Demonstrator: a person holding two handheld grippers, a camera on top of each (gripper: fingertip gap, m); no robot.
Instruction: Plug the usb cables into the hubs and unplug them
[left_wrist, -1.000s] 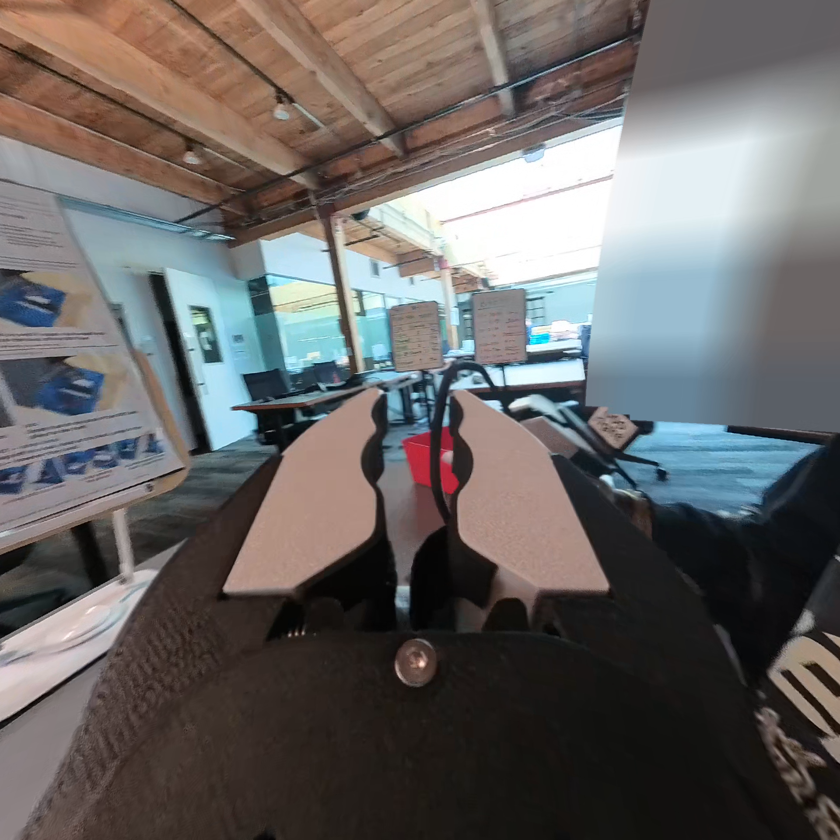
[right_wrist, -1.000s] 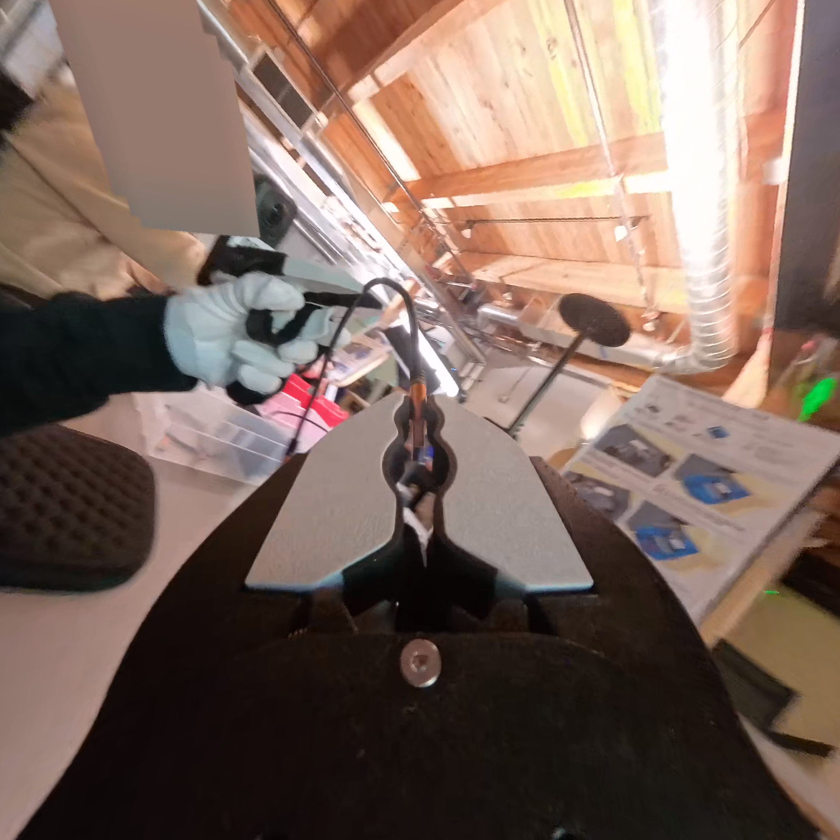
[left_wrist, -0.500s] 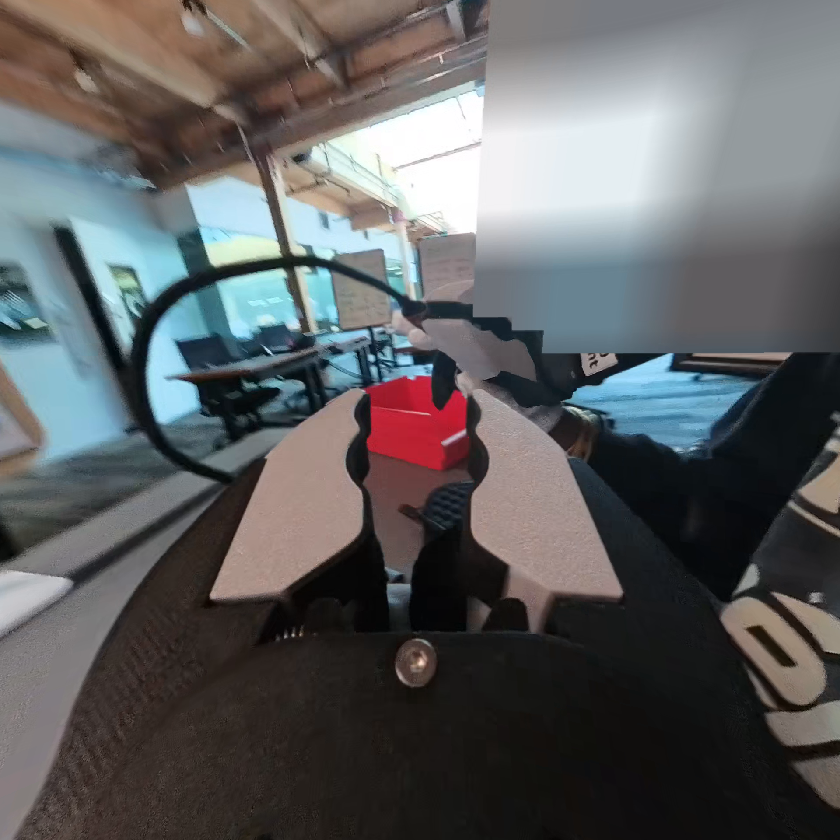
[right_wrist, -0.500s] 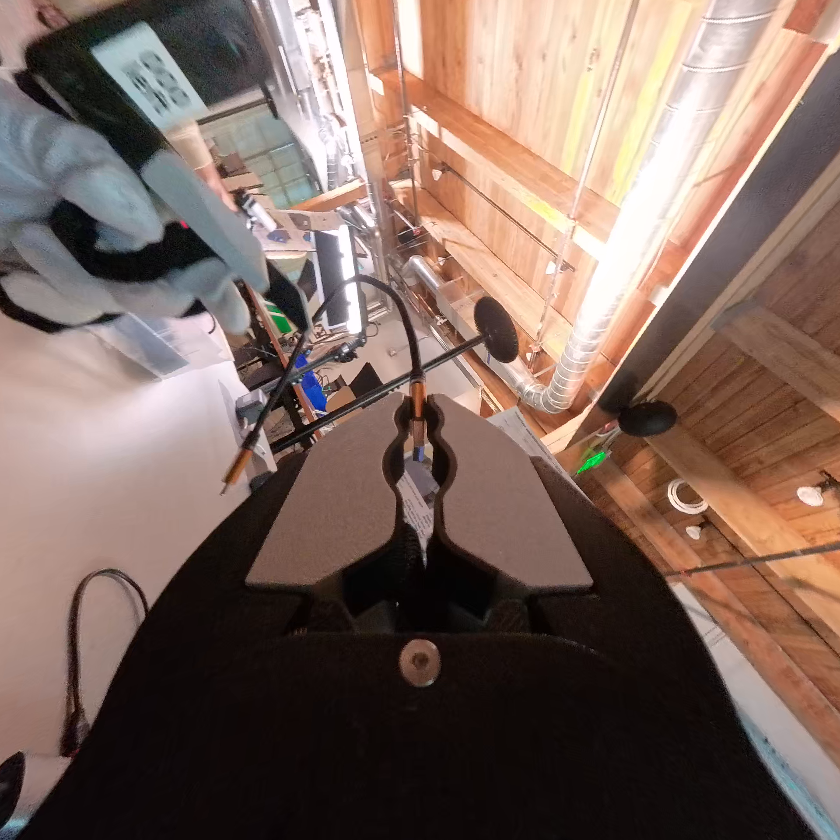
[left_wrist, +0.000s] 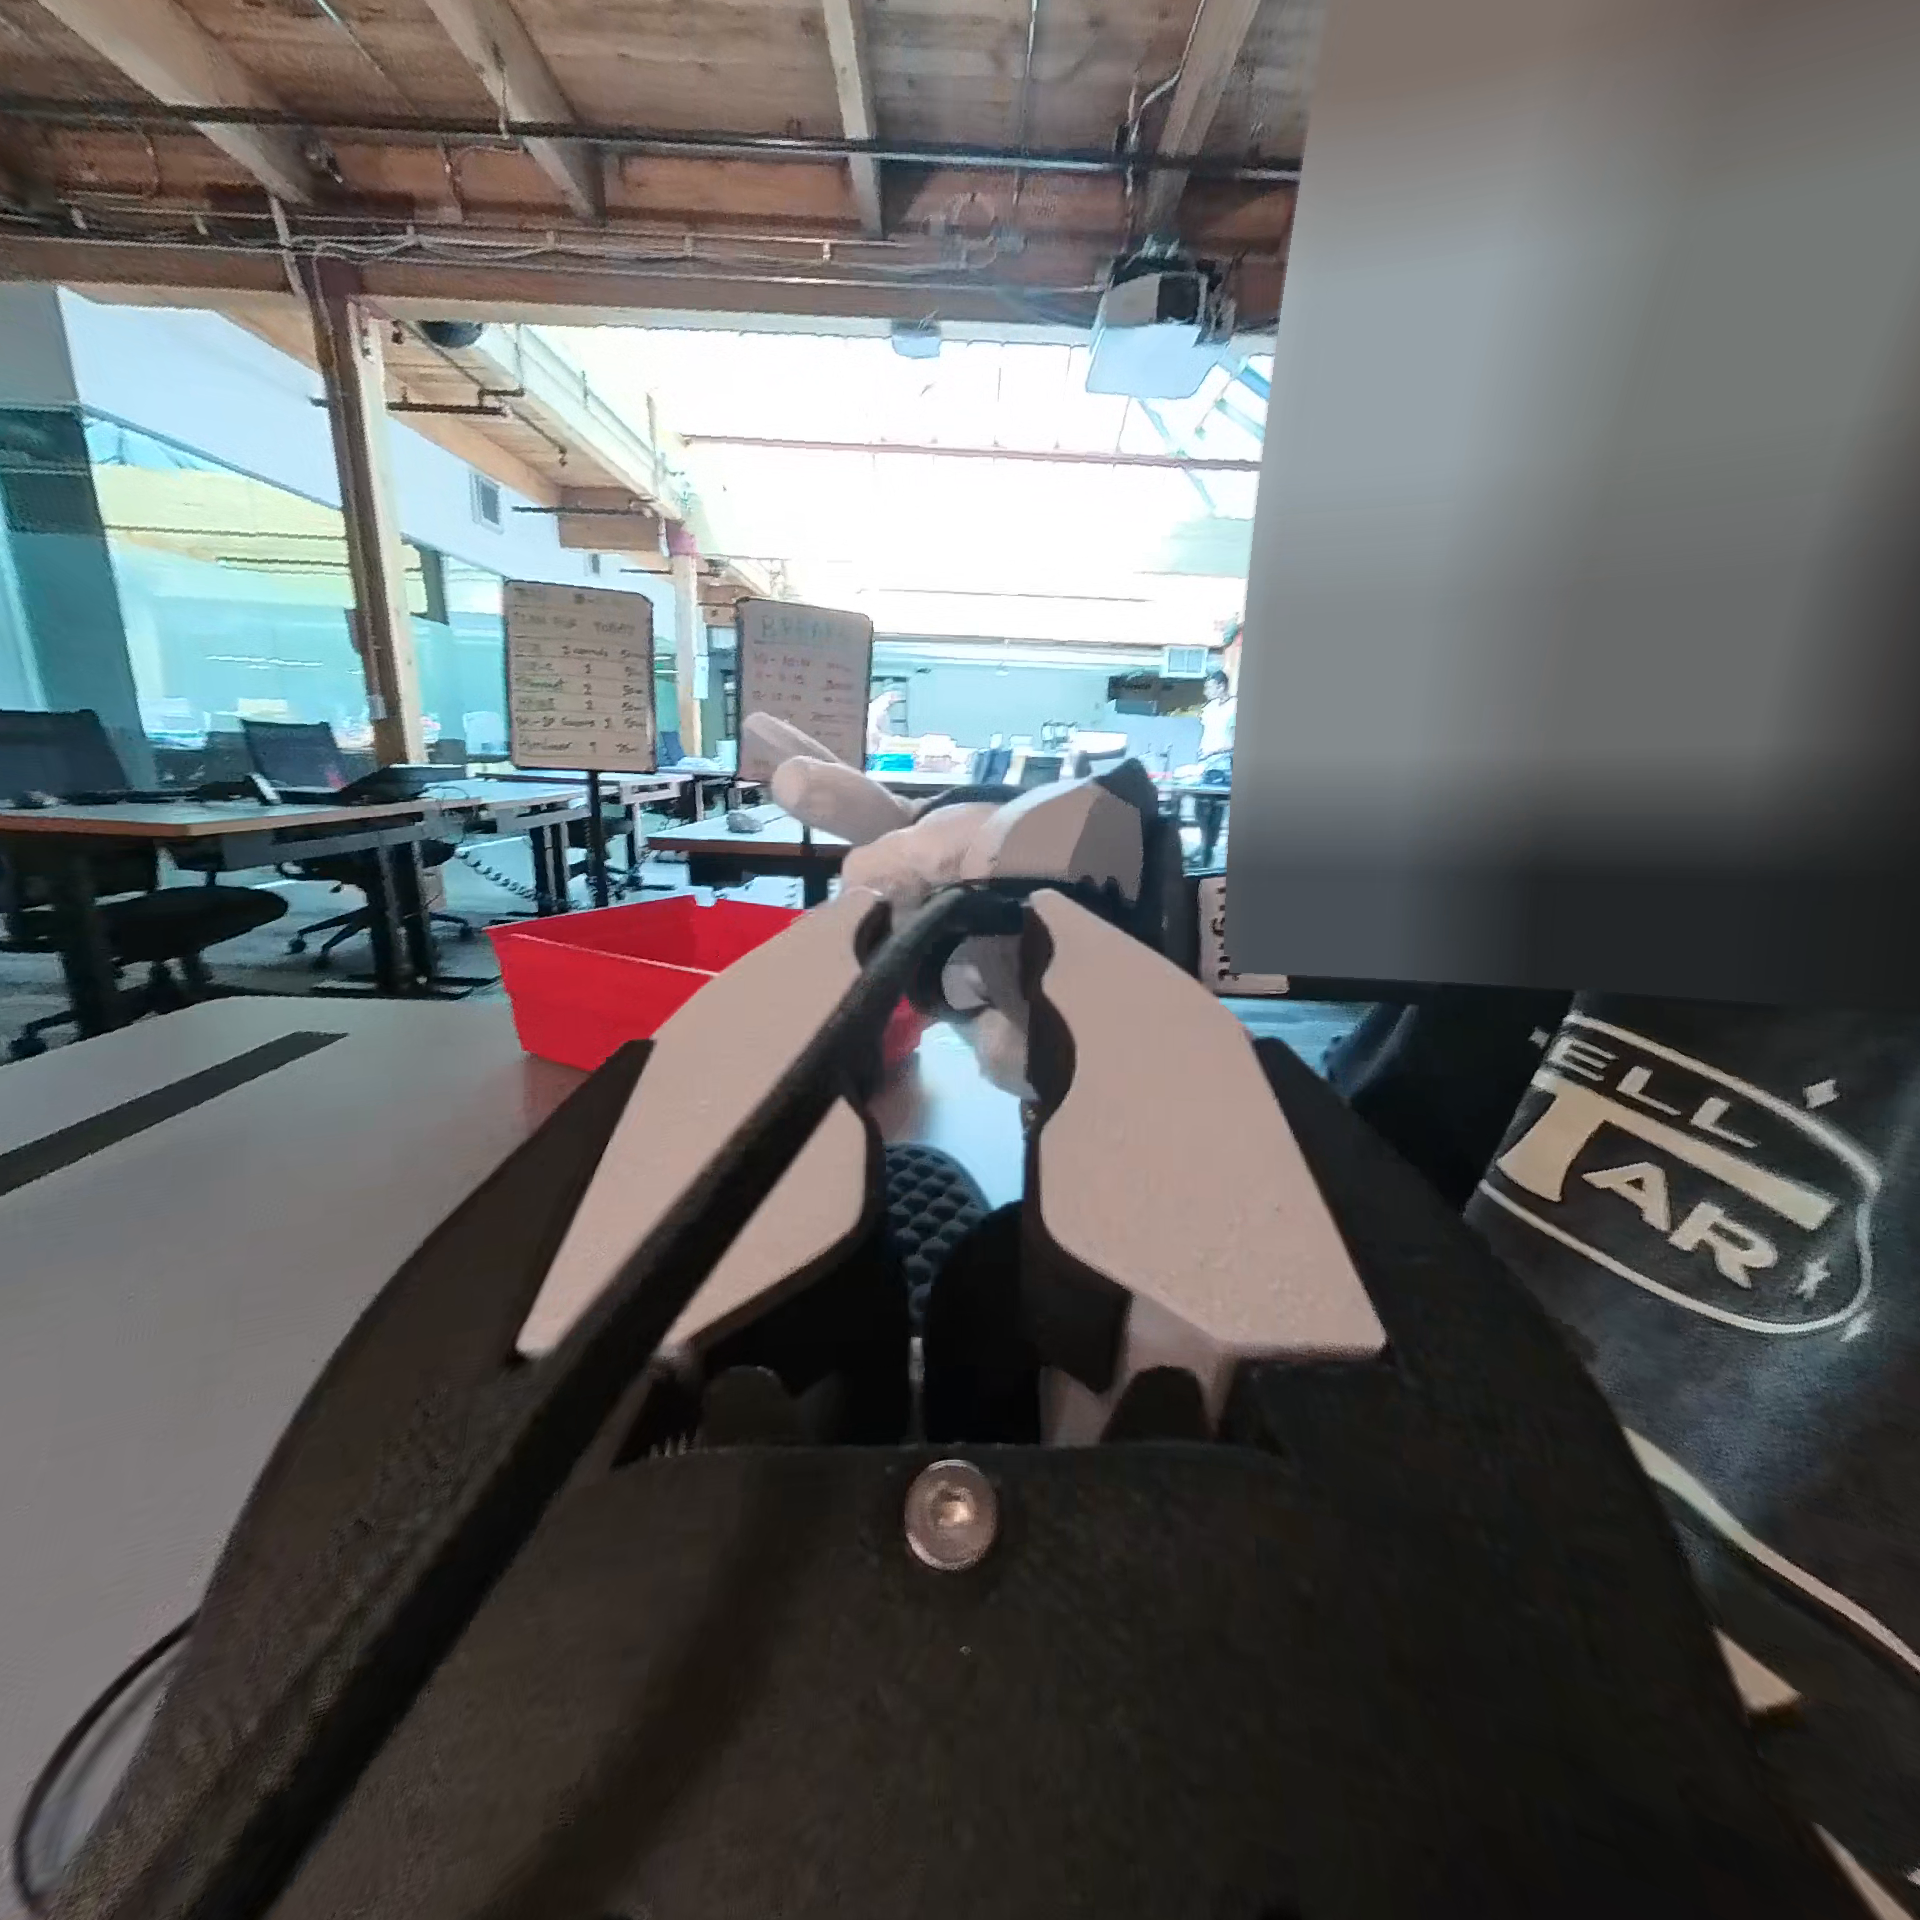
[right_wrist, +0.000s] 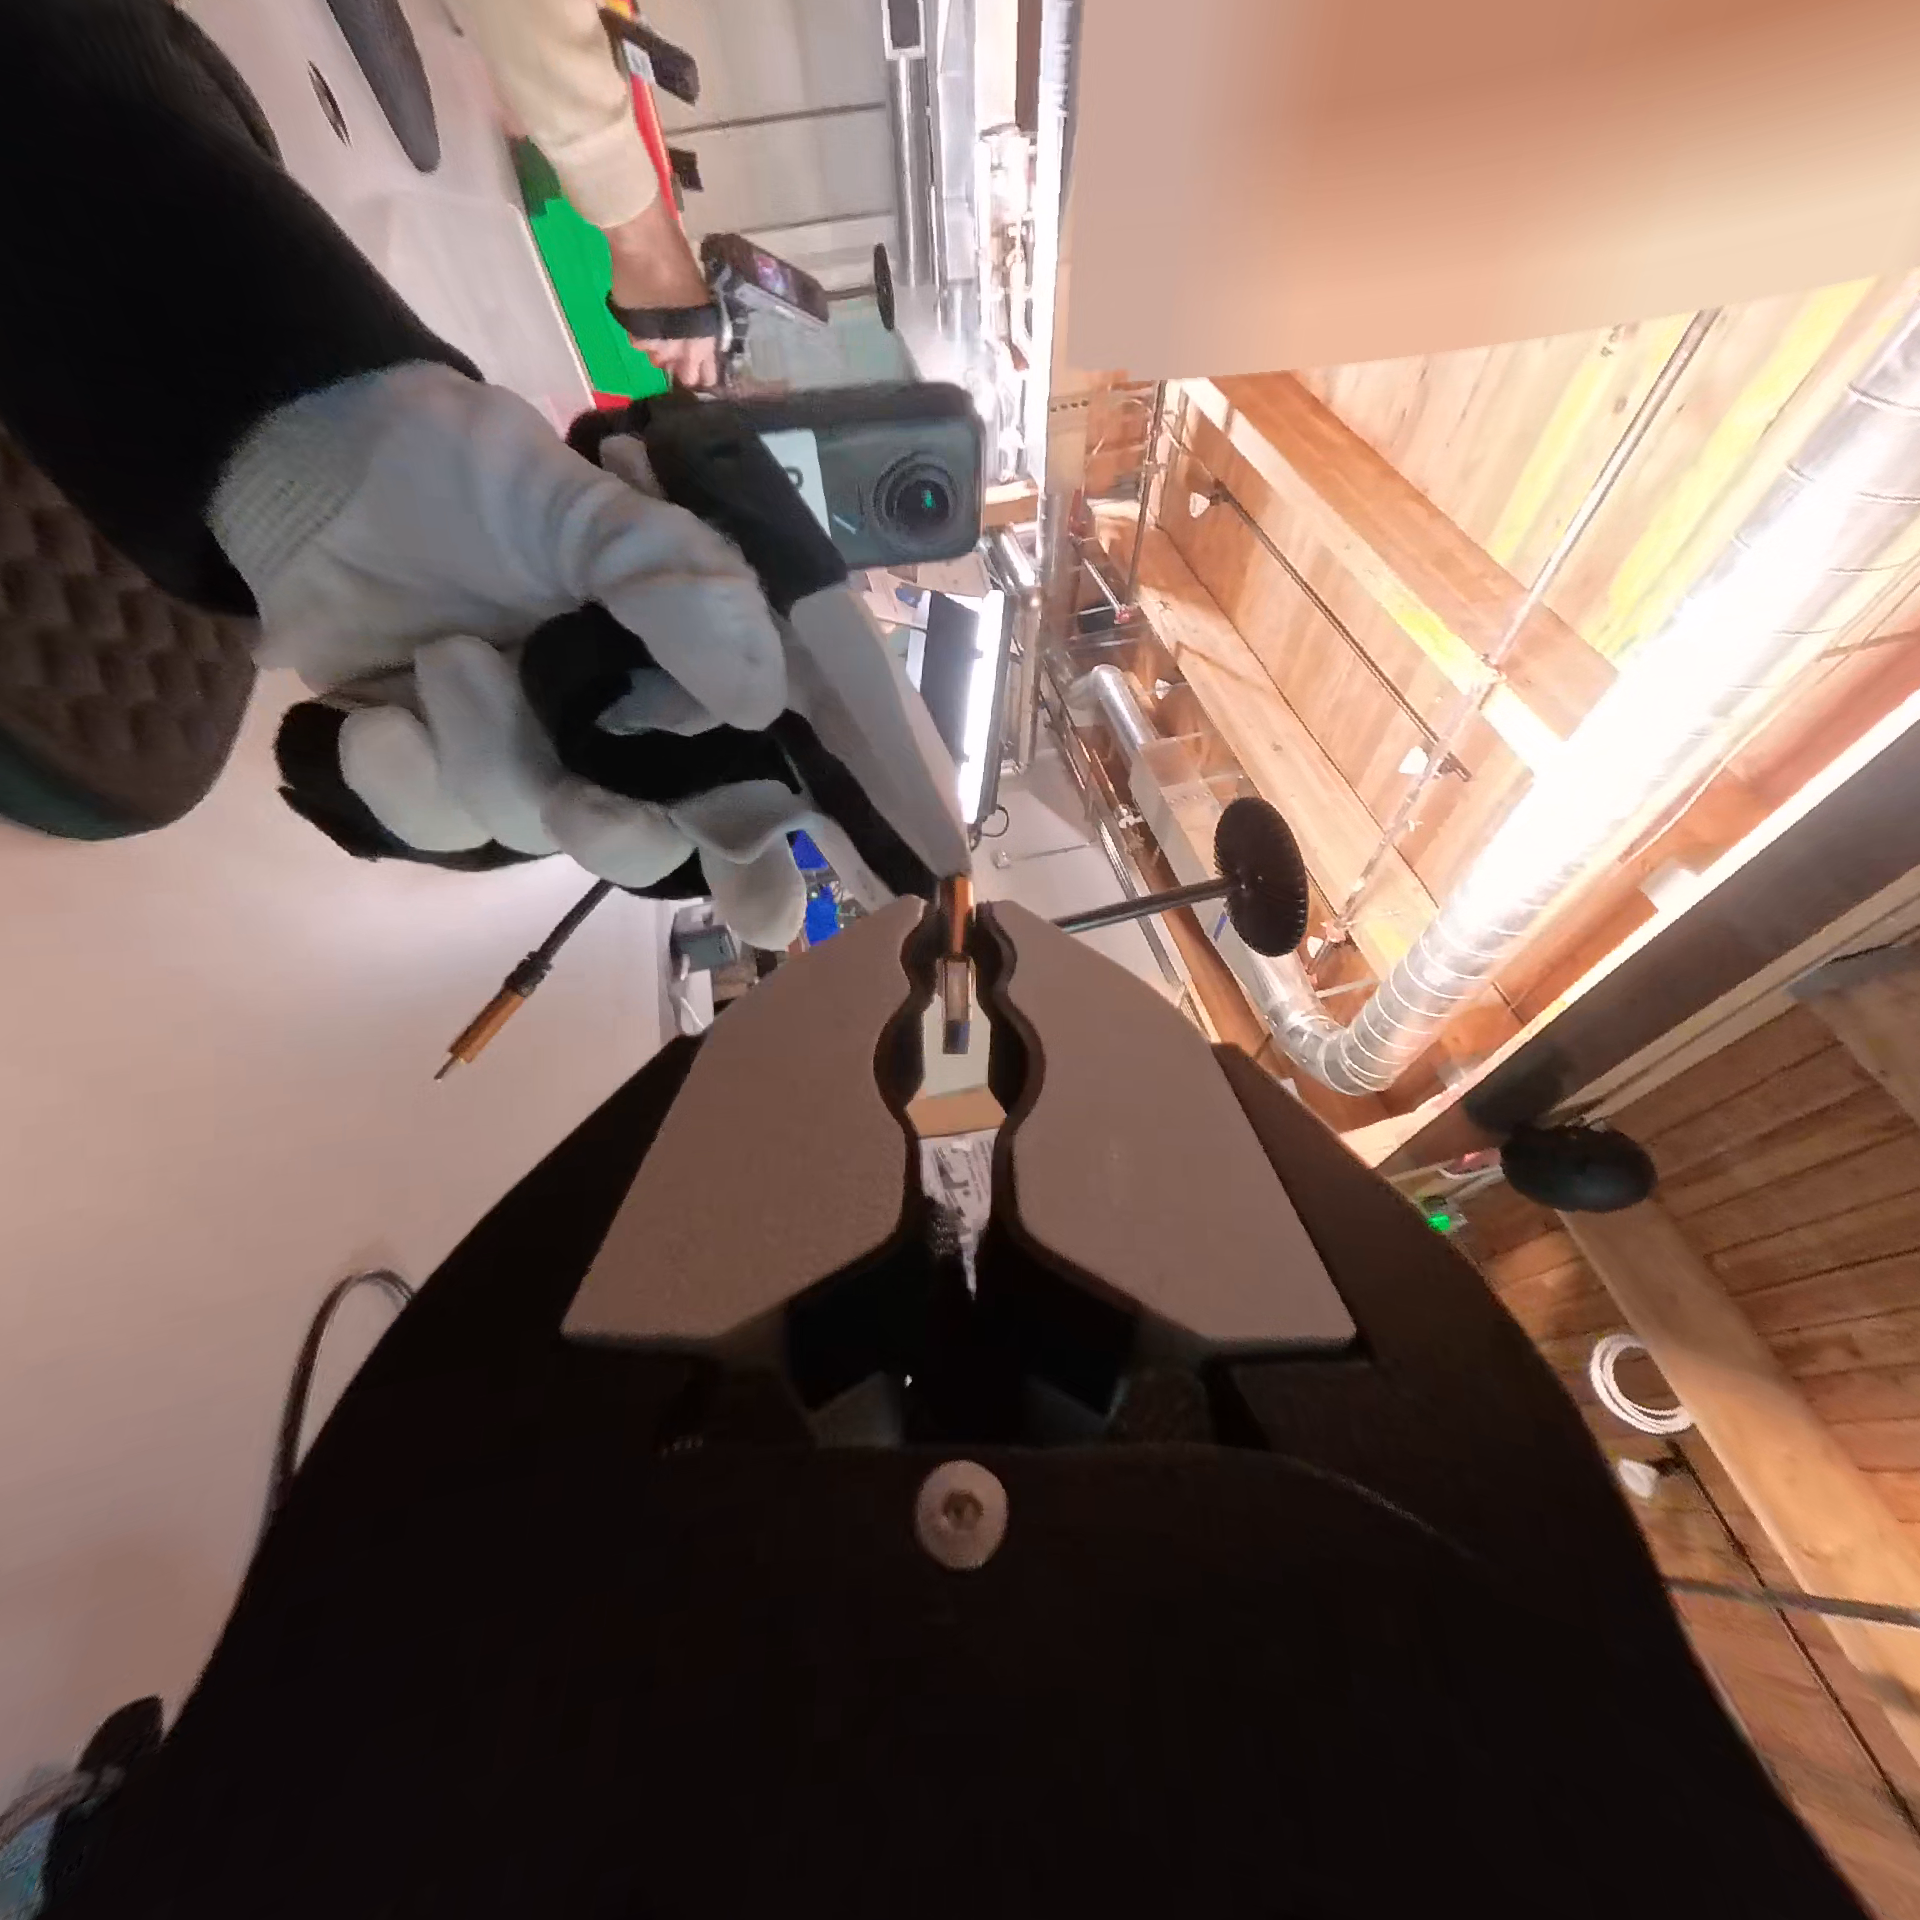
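While no hub shows in either view, both claws are up in the air and busy with one black cable. Far left in the right wrist view, the cable's loose end (right_wrist: 488, 1023), a slim orange-tipped plug, dangles free over the pale surface (right_wrist: 208, 1091). Next to it a white-gloved hand (right_wrist: 499, 644) grips the left claw (right_wrist: 961, 868), its tips arriving right at the cable. Move right and there's the right claw (right_wrist: 954, 914), closed narrow and pinching the orange-collared USB plug (right_wrist: 954, 982) between its tips, metal end pointing back toward the camera. Over in the left wrist view, the left claw (left_wrist: 954, 920) stands partly apart, the black cable (left_wrist: 748, 1153) running slantwise over its left finger toward the tips; whether it really grips the cord, I cannot tell. A red bin (left_wrist: 613, 971) sits on the far surface. By my reading, plugging is not yet done here: this is a mid-air handover or regrip, and finding a hub port is still ahead.
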